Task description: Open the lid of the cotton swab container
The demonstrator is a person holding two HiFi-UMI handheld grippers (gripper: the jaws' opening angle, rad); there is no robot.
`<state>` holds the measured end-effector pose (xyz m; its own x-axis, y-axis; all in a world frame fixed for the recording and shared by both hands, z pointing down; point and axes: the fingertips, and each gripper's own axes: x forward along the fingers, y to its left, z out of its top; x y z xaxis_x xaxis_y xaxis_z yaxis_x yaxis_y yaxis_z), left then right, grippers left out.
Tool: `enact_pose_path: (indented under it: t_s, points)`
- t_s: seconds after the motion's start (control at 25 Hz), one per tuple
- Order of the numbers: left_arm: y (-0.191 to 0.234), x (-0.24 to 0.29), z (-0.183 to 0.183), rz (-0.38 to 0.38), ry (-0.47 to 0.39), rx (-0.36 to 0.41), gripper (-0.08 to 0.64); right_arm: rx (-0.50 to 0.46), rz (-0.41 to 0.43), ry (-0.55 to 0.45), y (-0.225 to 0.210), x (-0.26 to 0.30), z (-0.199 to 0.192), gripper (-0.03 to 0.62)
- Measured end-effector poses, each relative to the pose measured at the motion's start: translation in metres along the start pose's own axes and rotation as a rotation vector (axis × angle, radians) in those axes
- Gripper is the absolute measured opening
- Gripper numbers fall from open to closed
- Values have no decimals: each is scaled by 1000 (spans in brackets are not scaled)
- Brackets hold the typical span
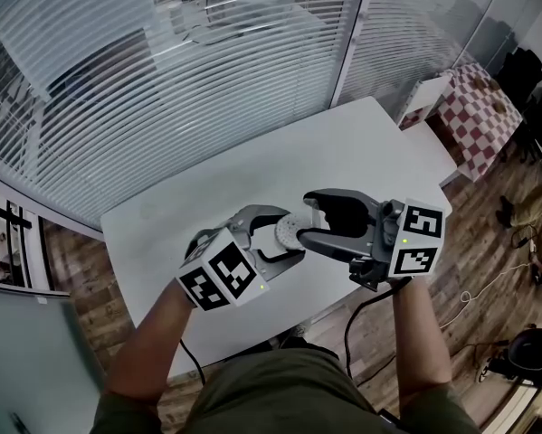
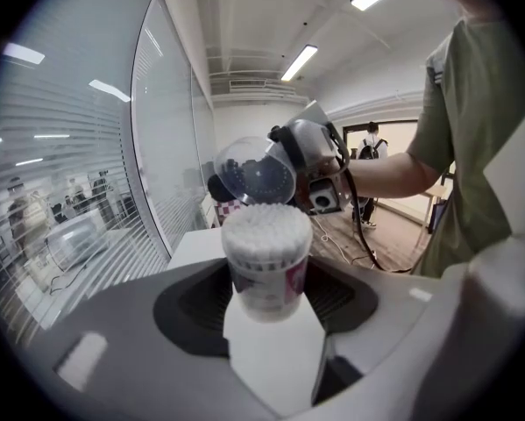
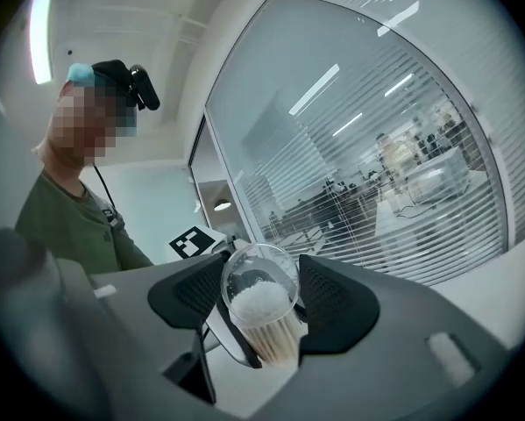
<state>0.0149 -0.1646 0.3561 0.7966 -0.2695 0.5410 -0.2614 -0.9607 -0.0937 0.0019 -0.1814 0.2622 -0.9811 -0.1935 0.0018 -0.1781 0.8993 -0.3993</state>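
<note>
A small round cotton swab container (image 2: 266, 261), packed with white swab tips, stands upright between the jaws of my left gripper (image 2: 264, 298), which is shut on it. Its clear domed lid (image 2: 256, 172) hangs tilted just above and apart from the container, held by my right gripper (image 2: 308, 158). In the right gripper view the lid (image 3: 260, 279) sits pinched between the dark pads (image 3: 336, 305), with the swabs (image 3: 271, 333) showing through it. From the head view both grippers, left (image 1: 284, 245) and right (image 1: 312, 221), meet above the white table (image 1: 252, 174) near its front edge.
A glass wall with blinds (image 1: 162, 70) runs behind the table. A checkered-cloth table (image 1: 474, 107) stands at the right, with cables (image 1: 488, 283) on the wooden floor. A person (image 2: 372, 143) stands far off in the room.
</note>
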Motion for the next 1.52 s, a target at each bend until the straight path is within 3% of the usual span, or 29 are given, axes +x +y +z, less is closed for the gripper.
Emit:
enact_pose_path:
  t_s: [0.36,0.92,1.52]
  points:
    - [1,-2,10,-14,-50,-22,259,89,54,-171,-4,-11,12,272]
    - [3,-2,16,-17,-115,-59,259,185,86,-285,-13,-21,16,270]
    - [20,-12,16,23,-152,-92,258,216,24,-336,-32,-39,17,267]
